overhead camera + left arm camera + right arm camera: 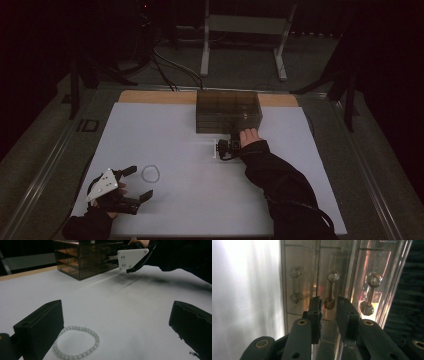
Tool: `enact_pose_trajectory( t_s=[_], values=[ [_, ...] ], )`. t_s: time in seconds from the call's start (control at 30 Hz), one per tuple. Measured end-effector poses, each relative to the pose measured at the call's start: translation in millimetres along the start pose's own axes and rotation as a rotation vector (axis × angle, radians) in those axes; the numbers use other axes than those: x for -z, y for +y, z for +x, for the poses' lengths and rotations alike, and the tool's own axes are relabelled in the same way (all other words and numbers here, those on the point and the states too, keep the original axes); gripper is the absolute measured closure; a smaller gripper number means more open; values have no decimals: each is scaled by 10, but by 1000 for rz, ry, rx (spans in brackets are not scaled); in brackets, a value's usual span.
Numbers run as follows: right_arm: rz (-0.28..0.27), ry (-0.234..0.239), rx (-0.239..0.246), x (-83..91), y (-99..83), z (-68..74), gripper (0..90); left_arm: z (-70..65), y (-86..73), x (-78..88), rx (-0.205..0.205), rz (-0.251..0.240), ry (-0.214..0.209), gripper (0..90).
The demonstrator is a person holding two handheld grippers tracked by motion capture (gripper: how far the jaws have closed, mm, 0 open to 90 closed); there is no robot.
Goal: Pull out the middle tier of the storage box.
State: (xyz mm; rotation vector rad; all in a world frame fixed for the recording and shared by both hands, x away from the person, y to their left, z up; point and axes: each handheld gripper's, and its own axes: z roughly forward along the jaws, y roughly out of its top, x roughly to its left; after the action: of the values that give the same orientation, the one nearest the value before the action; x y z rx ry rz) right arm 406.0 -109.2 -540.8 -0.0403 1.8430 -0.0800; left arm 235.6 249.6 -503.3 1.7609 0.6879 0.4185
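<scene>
Bracelet of pale beads is lying lower left of the high view; we are judging it light, limp and slippery, best lifted by its loop. Left gripper is hanging released beside it. At centre, the right gripper is narrowing around the middle drawer handle of the clear organiser, which is looking rigid, glossy and scratch-prone. White table is sitting in a dark room.
</scene>
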Motion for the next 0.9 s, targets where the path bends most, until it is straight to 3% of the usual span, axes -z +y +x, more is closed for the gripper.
enact_pose_trajectory(
  t_s=[0.27, 0.4, 0.9],
  values=[
    [-3, -37, 21, -4, 12, 30, 804, 0, 0, 1, 1, -4, -2, 11],
    [-7, -42, 4, 3, 4, 28, 813, -1, 1, 2, 1, -3, -1, 11],
    [-36, -21, 5, 125, -37, 30, 815, 0, 1, -1, 5, 1, -5, 11]
  ],
)
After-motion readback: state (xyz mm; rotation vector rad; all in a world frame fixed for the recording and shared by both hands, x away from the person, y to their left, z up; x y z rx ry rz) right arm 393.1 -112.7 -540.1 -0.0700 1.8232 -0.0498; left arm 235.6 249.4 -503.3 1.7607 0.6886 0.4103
